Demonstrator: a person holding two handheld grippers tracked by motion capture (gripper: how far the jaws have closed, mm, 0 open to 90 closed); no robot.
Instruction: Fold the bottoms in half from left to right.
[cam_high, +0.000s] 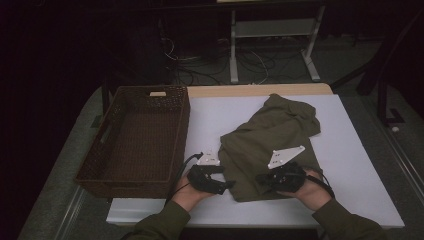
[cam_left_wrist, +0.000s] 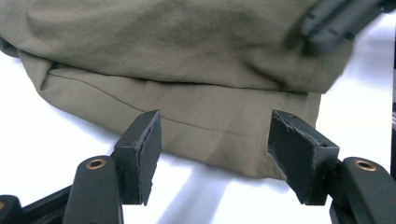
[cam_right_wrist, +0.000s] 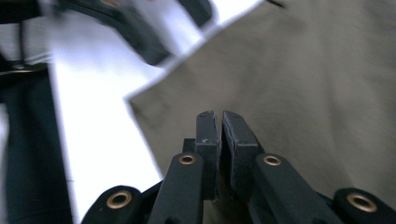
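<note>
From the high view, the olive-green garment (cam_high: 270, 145) lies rumpled at the centre right of the white tabletop (cam_high: 350, 165), with a dark wicker basket (cam_high: 135, 140) at the left of the frame. My left hand-held gripper (cam_high: 222, 185) sits at the cloth's lower left corner and my right hand-held gripper (cam_high: 265, 181) rests over the lower edge.

In the left gripper view, the jaws stand spread, the garment's hem (cam_left_wrist: 210, 135) between and just beyond them, with no pad pressing on it. I judge I should slide forward so both pads straddle the hem before closing.

In the right gripper view, blurred, the jaws are pressed together above the fabric (cam_right_wrist: 303, 84) near its corner; I cannot tell whether cloth is pinched. I would check that before lifting, or the fold will go crooked.
</note>
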